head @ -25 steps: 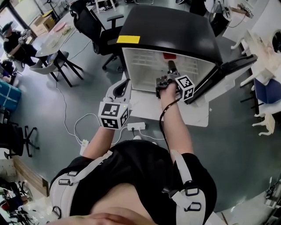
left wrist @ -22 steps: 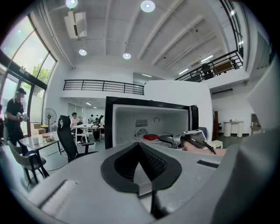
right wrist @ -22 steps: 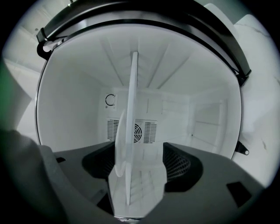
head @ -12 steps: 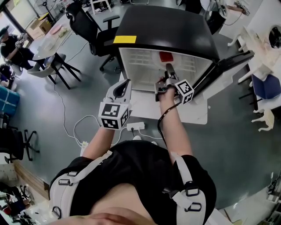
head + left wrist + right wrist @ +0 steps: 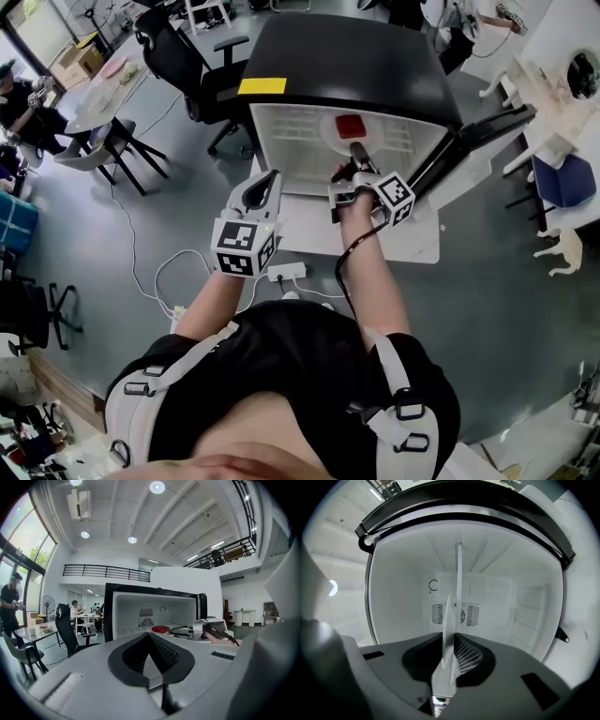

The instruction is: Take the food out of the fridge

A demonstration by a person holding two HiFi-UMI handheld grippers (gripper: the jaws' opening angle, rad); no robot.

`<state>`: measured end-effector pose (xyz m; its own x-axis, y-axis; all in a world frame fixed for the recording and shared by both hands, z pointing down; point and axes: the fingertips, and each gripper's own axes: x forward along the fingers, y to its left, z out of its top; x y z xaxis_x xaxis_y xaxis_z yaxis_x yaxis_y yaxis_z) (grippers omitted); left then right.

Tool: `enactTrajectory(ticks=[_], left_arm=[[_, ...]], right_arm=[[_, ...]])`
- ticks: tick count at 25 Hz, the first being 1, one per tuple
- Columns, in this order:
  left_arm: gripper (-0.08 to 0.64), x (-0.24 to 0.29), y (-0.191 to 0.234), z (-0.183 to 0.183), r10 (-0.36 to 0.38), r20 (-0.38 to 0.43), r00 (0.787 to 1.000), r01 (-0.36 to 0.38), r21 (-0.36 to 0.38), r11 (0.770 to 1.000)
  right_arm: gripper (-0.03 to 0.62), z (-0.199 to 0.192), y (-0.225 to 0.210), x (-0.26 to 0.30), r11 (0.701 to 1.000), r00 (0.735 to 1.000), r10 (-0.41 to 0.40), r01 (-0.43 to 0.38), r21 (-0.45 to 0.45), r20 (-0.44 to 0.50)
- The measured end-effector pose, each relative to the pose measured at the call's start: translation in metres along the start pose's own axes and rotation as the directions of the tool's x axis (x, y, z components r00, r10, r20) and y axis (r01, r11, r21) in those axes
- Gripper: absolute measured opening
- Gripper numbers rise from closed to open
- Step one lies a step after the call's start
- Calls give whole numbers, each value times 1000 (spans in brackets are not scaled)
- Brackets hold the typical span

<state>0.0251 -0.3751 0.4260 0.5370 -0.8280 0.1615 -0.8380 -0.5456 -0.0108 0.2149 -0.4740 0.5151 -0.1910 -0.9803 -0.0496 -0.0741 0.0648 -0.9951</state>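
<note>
The small black fridge [image 5: 361, 61] stands open, its white inside [image 5: 291, 136] facing me. A flat red food item [image 5: 350, 126] lies on the shelf inside, also visible as the red item [image 5: 160, 629] in the left gripper view. My right gripper [image 5: 357, 153] reaches into the fridge just in front of the red food, rolled on its side. Its jaws are closing, and a thin white rim [image 5: 449, 620], seen edge-on, is pinched between them [image 5: 452, 641]. The left gripper [image 5: 262, 190] hangs in front of the fridge's left side, shut and empty [image 5: 150, 637].
The fridge door [image 5: 473, 141] swings open to the right. A white power strip [image 5: 286, 272] and cable lie on the grey floor by my feet. Black office chairs [image 5: 202, 70] and a table with a seated person [image 5: 23, 94] stand at the left.
My right gripper has edged up and to the left, and the red food now shows fully under the fridge's top edge. The left gripper has stayed put.
</note>
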Motion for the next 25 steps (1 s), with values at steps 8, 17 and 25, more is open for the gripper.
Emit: enactTrajectory(ticks=[8,17,25], left_arm=[[3,2,-5,-1,-14,-3,1000,14,1,1000],[3,4,-14,-4,-37,-5,999,37,-4,999],[3,5,-18,-9,-52,-14,999,52,-18,998]], right_arm=[[48,-1,-2,-16,1000,1000,12,-12,18,-5],[44,-1,5,-37,999,999,32,-32,6,-11],[44,-5,23,-63,998,998,65,-64,4,-29]])
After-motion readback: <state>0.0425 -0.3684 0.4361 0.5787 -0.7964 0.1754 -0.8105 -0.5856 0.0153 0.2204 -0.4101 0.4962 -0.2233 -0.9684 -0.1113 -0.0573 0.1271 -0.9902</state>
